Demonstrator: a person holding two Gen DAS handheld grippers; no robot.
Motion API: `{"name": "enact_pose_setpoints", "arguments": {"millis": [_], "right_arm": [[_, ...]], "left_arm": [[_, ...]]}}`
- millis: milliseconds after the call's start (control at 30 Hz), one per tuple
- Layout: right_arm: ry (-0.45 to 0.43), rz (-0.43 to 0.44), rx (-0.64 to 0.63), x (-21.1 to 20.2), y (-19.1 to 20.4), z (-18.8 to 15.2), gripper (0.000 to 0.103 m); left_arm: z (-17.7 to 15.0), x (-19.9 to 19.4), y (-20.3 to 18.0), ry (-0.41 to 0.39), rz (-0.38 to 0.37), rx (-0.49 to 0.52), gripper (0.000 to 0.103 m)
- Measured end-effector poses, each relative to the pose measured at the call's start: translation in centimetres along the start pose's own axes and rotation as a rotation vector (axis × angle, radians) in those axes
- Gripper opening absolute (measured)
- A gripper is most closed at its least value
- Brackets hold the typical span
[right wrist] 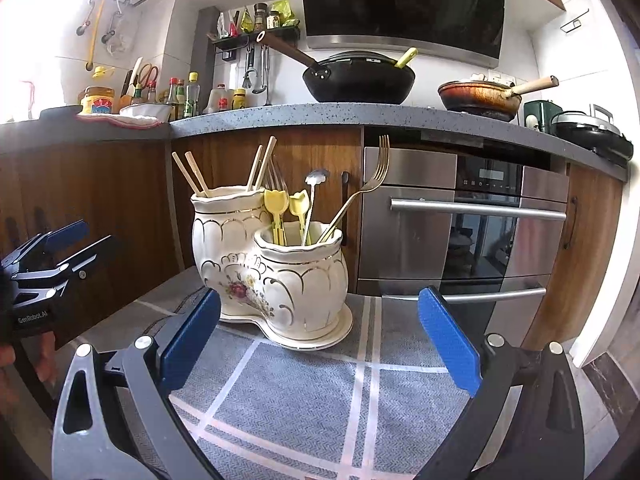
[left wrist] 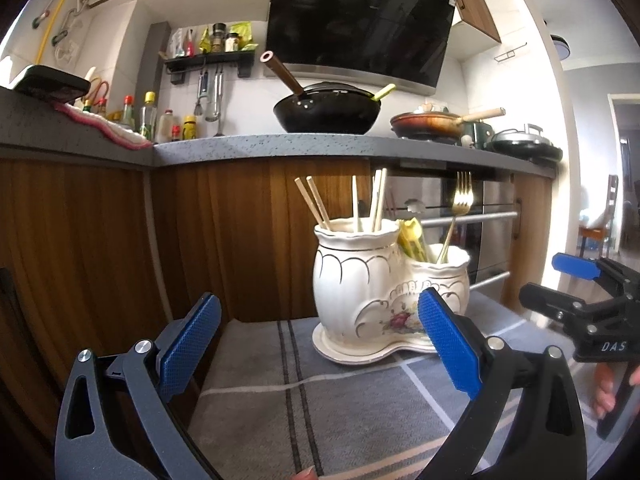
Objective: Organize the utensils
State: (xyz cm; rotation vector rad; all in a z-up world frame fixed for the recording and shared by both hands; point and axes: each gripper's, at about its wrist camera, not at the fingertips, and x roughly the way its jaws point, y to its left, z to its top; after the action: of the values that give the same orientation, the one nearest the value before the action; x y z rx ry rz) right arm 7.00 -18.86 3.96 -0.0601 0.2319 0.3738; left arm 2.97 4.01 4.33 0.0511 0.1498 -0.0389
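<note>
Chopsticks (right wrist: 192,174), fork (right wrist: 360,192) and yellow spoons (right wrist: 280,212) already stand inside the holder (right wrist: 280,280); both the left gripper (left wrist: 320,344) and right gripper (right wrist: 320,340) hover before the holder, released and empty, so sorting looks nearly finished.

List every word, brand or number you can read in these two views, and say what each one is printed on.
"DAS": white letters on the black body of the right gripper, left wrist view; the word may run on out of sight.
"GenRobot.AI": white letters on the black body of the left gripper, right wrist view.
Yellow jar with red label: too blurred.
Sauce bottles: too small.
Steel oven's black control panel: unreadable.
</note>
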Motion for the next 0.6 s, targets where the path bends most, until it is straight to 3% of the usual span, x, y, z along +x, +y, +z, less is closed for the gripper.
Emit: {"name": "enact_pose_setpoints", "arguments": {"millis": [600], "right_arm": [[0.0, -0.013, 0.004, -0.05, -0.04, -0.07, 0.097]], "left_arm": [[-0.06, 0.18, 0.02, 0.006, 0.007, -0.006, 0.098]]}}
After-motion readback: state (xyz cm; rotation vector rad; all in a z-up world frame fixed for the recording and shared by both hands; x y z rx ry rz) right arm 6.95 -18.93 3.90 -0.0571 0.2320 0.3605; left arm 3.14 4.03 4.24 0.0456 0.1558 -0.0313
